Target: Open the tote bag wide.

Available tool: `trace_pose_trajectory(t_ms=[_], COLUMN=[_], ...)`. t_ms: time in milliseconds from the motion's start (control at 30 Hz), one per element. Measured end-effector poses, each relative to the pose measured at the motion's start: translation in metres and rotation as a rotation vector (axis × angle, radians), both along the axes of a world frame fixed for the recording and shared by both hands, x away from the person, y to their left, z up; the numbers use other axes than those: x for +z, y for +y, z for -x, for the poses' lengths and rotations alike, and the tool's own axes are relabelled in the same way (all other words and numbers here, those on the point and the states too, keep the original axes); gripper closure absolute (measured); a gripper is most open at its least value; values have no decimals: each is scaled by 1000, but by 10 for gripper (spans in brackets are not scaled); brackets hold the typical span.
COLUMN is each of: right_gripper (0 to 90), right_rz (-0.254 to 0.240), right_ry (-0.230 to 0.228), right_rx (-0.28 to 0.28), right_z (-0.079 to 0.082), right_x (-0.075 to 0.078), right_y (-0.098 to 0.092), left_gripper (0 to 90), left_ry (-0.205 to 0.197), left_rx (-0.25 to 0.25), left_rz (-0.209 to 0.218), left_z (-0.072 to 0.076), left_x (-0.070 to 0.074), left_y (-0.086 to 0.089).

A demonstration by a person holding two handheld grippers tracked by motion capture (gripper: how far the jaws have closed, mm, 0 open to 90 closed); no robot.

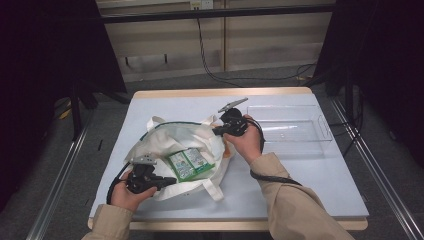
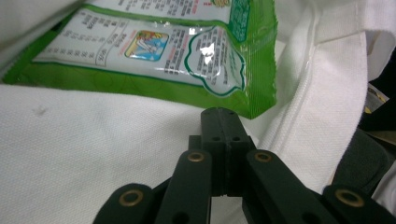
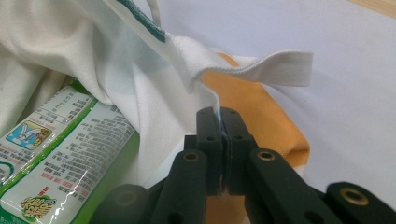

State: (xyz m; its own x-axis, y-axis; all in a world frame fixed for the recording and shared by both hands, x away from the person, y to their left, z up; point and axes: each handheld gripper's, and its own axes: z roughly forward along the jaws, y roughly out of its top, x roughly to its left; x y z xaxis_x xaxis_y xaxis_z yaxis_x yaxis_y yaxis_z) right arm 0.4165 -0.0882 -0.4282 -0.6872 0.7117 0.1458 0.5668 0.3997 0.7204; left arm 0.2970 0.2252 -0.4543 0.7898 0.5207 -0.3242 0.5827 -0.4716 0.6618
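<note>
A white cloth tote bag point(image 1: 165, 137) lies open on the table, with green snack packets point(image 1: 189, 164) inside it. My left gripper point(image 1: 172, 181) is at the bag's near rim. In the left gripper view its jaws point(image 2: 226, 114) stand shut over the white fabric point(image 2: 84, 154), just below a green packet point(image 2: 154, 46); I see no cloth between the pads. My right gripper point(image 1: 216, 131) is at the bag's far right rim. In the right gripper view it point(image 3: 219, 114) is shut on a thin fold of the bag's fabric, under a handle strap point(image 3: 275, 67).
A clear plastic tray point(image 1: 290, 125) stands at the back right of the pale blue table point(image 1: 310, 175). Something orange point(image 3: 261, 116) shows under the bag's right side. Dark frames and cables stand beyond the table.
</note>
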Motion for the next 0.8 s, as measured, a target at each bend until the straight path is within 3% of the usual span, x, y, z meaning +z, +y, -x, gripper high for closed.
trace_pose_trajectory(t_ms=[800], right_gripper=[874], right_rz=[60], right_ry=[47], right_rx=[-30], right_z=[-2], right_x=[-14], right_y=[-5], left_gripper=[900], left_ry=[-12], left_rx=[-25], left_rz=[-35], left_z=[3], left_x=[-7], left_y=[-3])
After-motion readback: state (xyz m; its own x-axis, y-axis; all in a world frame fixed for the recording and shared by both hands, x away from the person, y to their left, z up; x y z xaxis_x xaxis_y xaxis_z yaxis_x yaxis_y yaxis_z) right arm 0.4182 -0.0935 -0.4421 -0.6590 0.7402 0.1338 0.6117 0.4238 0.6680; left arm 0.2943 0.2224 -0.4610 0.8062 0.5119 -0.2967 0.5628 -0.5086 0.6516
